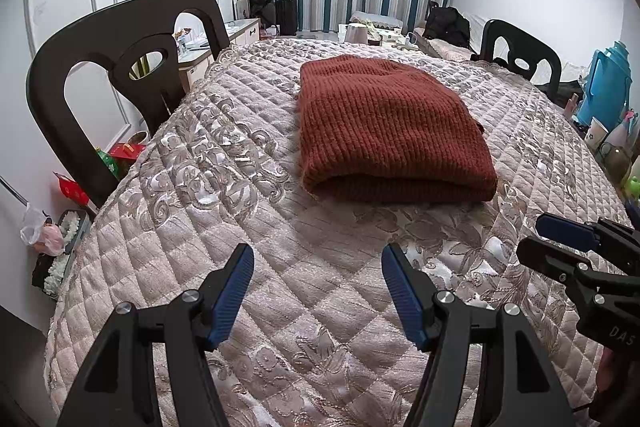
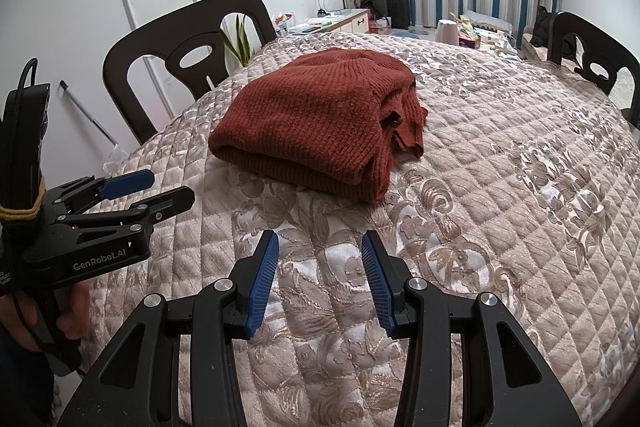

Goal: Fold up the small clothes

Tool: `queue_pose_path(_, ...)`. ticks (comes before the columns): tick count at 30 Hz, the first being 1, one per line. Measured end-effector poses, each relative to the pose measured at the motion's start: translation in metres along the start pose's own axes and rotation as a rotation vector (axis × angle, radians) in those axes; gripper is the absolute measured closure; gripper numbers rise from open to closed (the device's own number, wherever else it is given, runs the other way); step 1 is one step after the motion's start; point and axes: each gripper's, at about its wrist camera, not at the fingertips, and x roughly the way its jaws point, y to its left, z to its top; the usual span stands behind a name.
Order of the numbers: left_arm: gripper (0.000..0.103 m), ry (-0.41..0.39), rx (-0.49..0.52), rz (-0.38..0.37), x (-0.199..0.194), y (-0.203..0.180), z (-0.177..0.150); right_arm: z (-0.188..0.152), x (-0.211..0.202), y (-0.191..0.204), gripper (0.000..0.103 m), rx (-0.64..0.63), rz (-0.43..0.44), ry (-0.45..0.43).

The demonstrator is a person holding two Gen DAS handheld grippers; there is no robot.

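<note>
A rust-red knitted sweater [image 1: 384, 127] lies folded in a compact rectangle on the quilted beige table cover [image 1: 240, 227]; it also shows in the right wrist view [image 2: 320, 123], with loose edges at its right side. My left gripper [image 1: 318, 259] is open and empty, hovering over the cover short of the sweater's near fold. My right gripper [image 2: 320, 247] is open and empty, also short of the sweater. Each gripper shows in the other's view: the right one [image 1: 560, 239] at the right edge, the left one [image 2: 148, 187] at the left edge.
Dark wooden chairs stand at the table's left [image 1: 100, 67] and far right [image 1: 520, 55]. A blue thermos [image 1: 608, 83] and small items sit at the right edge. A pink kettle [image 2: 446, 31] stands beyond the table's far side. Bags and boxes lie on the floor at left [image 1: 60, 227].
</note>
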Motion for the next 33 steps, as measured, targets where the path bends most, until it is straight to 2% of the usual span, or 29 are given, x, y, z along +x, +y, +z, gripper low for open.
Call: queue_pose_path(33, 0.034, 0.019, 0.008, 0.002, 0.0055, -0.0006, -0.0017, -0.0007, -0.0034, -0.0046, 0.059, -0.005, 0.002, -0.003)
